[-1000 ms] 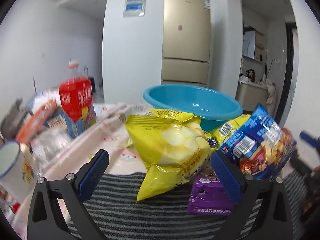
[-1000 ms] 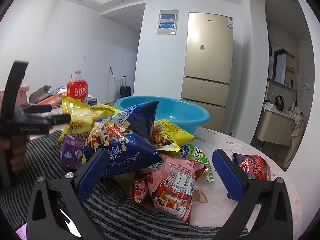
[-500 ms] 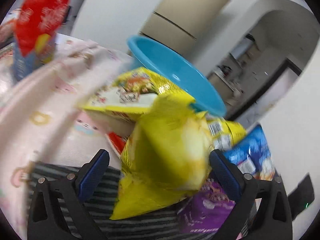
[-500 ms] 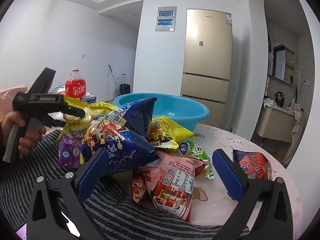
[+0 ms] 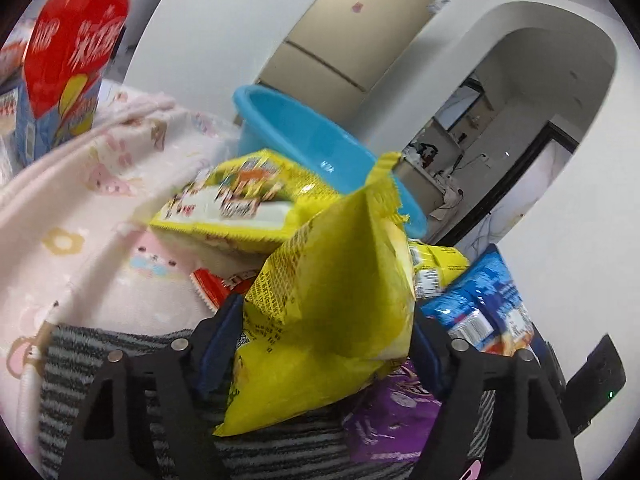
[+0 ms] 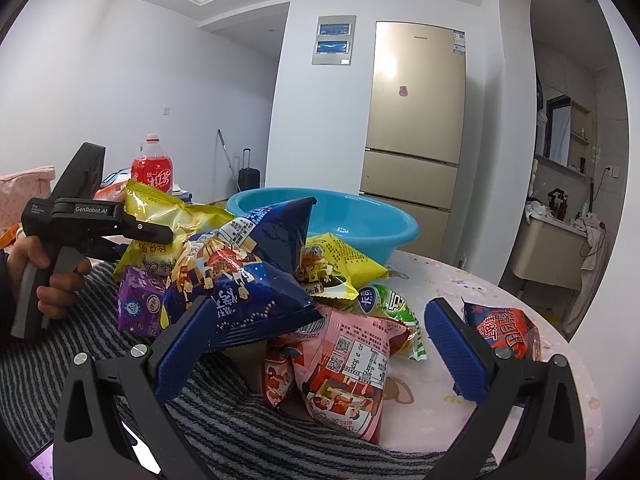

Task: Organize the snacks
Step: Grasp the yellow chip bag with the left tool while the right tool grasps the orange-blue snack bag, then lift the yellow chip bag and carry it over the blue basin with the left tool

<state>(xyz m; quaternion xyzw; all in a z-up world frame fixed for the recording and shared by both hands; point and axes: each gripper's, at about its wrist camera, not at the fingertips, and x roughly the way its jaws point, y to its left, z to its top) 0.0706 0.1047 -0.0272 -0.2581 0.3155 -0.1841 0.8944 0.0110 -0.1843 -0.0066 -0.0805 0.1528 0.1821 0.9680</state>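
Yellow, crinkled foil marks the chip bag (image 5: 332, 312) at lower centre of the left wrist view, now pinched between the narrowed fingers of the left gripper (image 5: 326, 344); a second ago those fingers stood wide apart in front of it. The camera has also rolled, so the bag appears to be lifting off the snack pile, though blur makes this uncertain. A grasp is thus secured, and transfer to the blue basin (image 5: 320, 148) at upper centre is the likely next step. The bag is puffed, its serrated top seam uppermost. The right gripper (image 6: 320, 344) stays spread above the pink packet (image 6: 348, 372), holding nothing.
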